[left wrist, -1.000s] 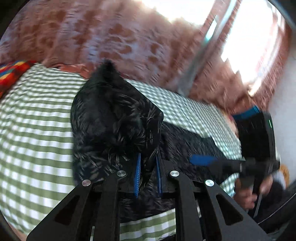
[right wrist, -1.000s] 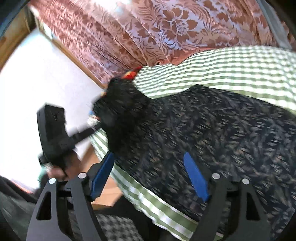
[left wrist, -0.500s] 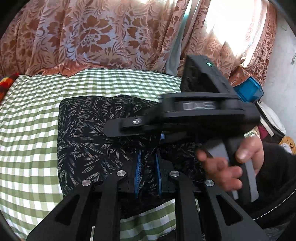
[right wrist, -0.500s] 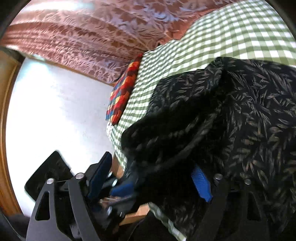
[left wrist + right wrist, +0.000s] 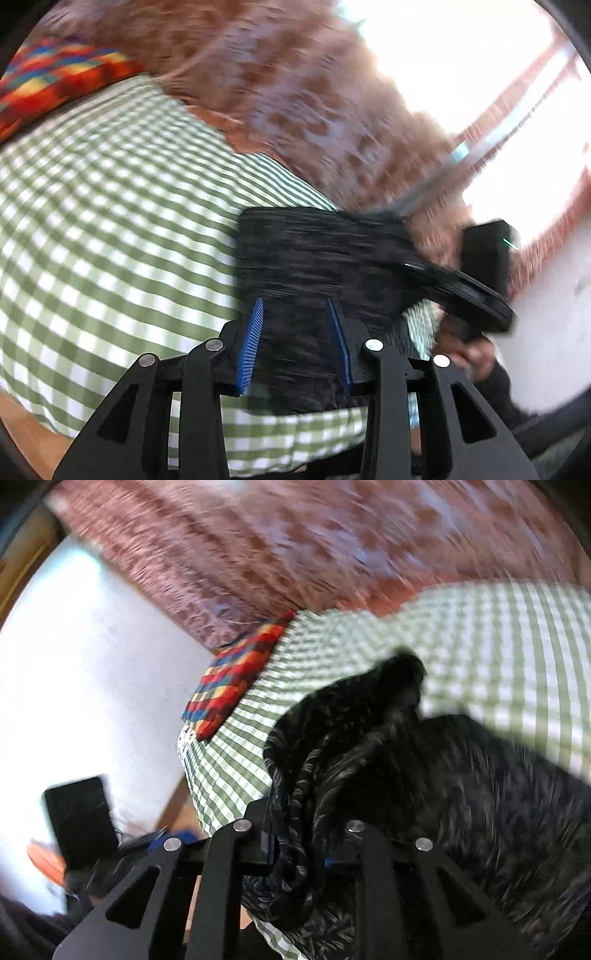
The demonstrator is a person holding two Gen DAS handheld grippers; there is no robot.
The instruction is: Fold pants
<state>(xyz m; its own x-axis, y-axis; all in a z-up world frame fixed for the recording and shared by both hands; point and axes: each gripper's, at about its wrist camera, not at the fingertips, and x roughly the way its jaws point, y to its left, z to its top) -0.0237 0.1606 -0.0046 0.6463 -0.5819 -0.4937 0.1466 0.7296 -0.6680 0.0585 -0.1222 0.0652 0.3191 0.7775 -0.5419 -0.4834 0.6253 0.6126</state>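
The pants [image 5: 317, 258] are black with a pale leaf print and lie folded on the green checked bed cover [image 5: 110, 229]. My left gripper [image 5: 295, 332] is open, its blue pads apart just above the near edge of the cloth. In the right wrist view the pants [image 5: 461, 794] bunch up at the bed's edge. My right gripper [image 5: 299, 845] is shut on a thick fold of the waistband; its pads are hidden by cloth. The right gripper's body [image 5: 480, 273] shows at the right of the left wrist view. Both views are blurred by motion.
A multicoloured checked cushion [image 5: 236, 683] lies at the far end of the bed, also in the left wrist view [image 5: 55, 81]. Patterned brown curtains [image 5: 314, 103] hang behind the bed. A white wall [image 5: 81, 657] stands on the left. The bed's near edge drops to a wooden floor [image 5: 22, 435].
My left gripper has opened and let go of the pants. My right gripper has closed on the bunched waistband. Both grippers have swung, and the right one has left the middle of the left view.
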